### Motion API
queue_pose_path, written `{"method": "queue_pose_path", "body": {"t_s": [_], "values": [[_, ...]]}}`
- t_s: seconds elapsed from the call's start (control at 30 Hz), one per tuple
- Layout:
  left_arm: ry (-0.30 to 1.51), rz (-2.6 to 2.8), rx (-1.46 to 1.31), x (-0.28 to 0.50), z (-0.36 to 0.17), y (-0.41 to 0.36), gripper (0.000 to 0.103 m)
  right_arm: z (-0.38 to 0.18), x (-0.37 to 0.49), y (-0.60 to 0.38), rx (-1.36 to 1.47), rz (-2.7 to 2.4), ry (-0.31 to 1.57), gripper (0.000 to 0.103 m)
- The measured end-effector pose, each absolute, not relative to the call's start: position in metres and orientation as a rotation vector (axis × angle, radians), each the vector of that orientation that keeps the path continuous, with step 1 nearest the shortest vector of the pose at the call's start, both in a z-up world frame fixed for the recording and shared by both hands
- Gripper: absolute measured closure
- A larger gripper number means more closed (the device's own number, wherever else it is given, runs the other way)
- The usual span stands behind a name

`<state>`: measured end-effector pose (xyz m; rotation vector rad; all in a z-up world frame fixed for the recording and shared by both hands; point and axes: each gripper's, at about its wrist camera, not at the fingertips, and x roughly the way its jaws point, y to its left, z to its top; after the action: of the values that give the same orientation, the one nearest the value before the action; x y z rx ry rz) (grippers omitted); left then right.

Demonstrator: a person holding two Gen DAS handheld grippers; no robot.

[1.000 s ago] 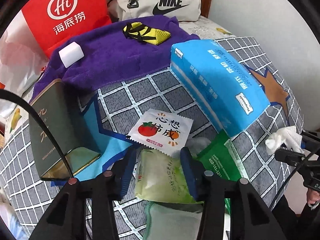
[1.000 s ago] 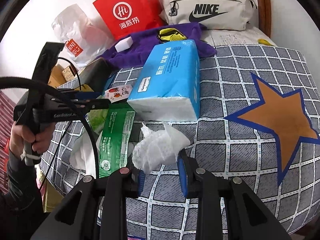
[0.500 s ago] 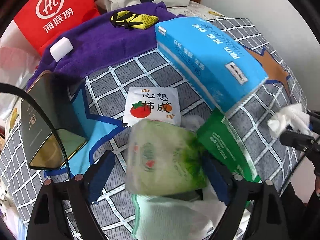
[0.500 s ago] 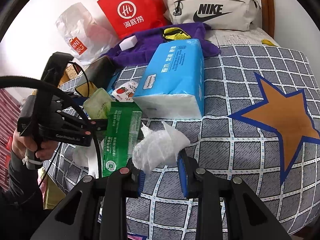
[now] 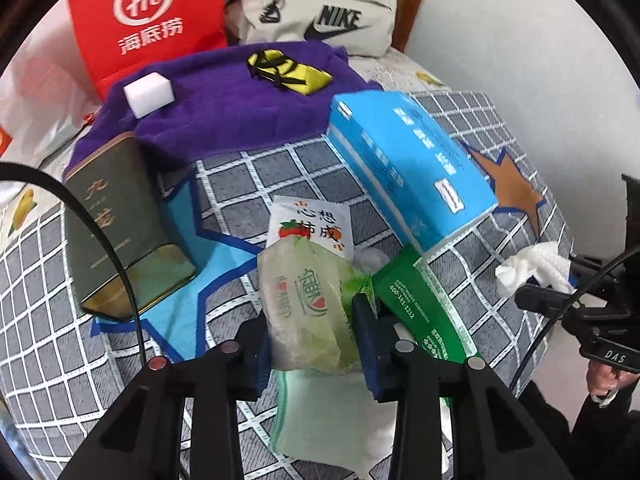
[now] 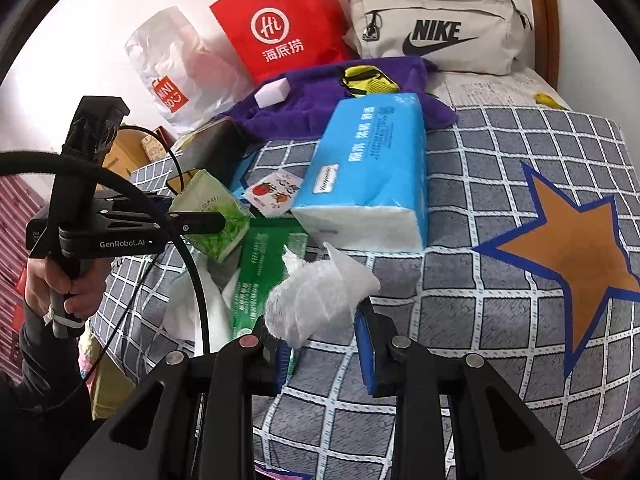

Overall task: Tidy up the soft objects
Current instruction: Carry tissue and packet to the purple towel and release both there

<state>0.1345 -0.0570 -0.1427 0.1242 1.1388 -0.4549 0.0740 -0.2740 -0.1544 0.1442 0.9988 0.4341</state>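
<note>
**2 hand-held grippers each holding a soft item over a checked bed**

The left hand-held gripper (image 5: 316, 334) is clamping a pale green tissue pack (image 5: 306, 304) between its 2 blue-padded fingers (image 5: 366, 344). The pack is small, soft and crinkled, printed with green leaves and a red mark, and it is sitting lifted above the bed (image 5: 260, 176). In the right wrist view the same pack (image 6: 212, 214) is tilting, with the left gripper reaching in level from the left and a person's hand (image 6: 68, 284) wrapping the grip below.

The right hand-held gripper (image 6: 320, 344) is pinching a crumpled white tissue (image 6: 316, 298), which is bunching up above the fingertips; the finger pads look only partly closed around its lower edge. It is pointing forward over the grey checked cover.

Lying on the bed beneath are a long green wipes pack (image 6: 260, 276), a small white sachet (image 5: 312, 226) with a tomato picture, and a large blue tissue pack (image 5: 408, 164). Further back, a purple towel (image 5: 224, 108) is carrying a white sponge block (image 5: 149, 94) and a yellow and black item (image 5: 286, 71). A dark green box (image 5: 116, 224) is resting at the left.
</note>
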Motion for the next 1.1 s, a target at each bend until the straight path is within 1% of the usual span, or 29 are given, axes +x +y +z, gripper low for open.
{"method": "queue_pose_path", "body": {"t_s": [0.3, 0.53, 0.8, 1.1], "values": [[1.057, -0.461, 0.027, 0.131, -0.111, -0.032, 0.069, -0.126, 0.078, -0.264, 0.136, 0.474, 0.949, 0.075], [1.025, -0.435, -0.026, 0.141, -0.101, -0.014, 0.069, -0.099, 0.100, -0.255, 0.109, 0.507, 0.896, 0.075], [0.988, -0.363, -0.088, 0.178, -0.086, 0.014, 0.069, -0.079, 0.163, -0.247, 0.083, 0.505, 0.865, 0.075], [0.997, -0.259, -0.116, 0.237, -0.090, 0.031, 0.069, -0.084, 0.247, -0.239, 0.094, 0.473, 0.898, 0.075]]}}
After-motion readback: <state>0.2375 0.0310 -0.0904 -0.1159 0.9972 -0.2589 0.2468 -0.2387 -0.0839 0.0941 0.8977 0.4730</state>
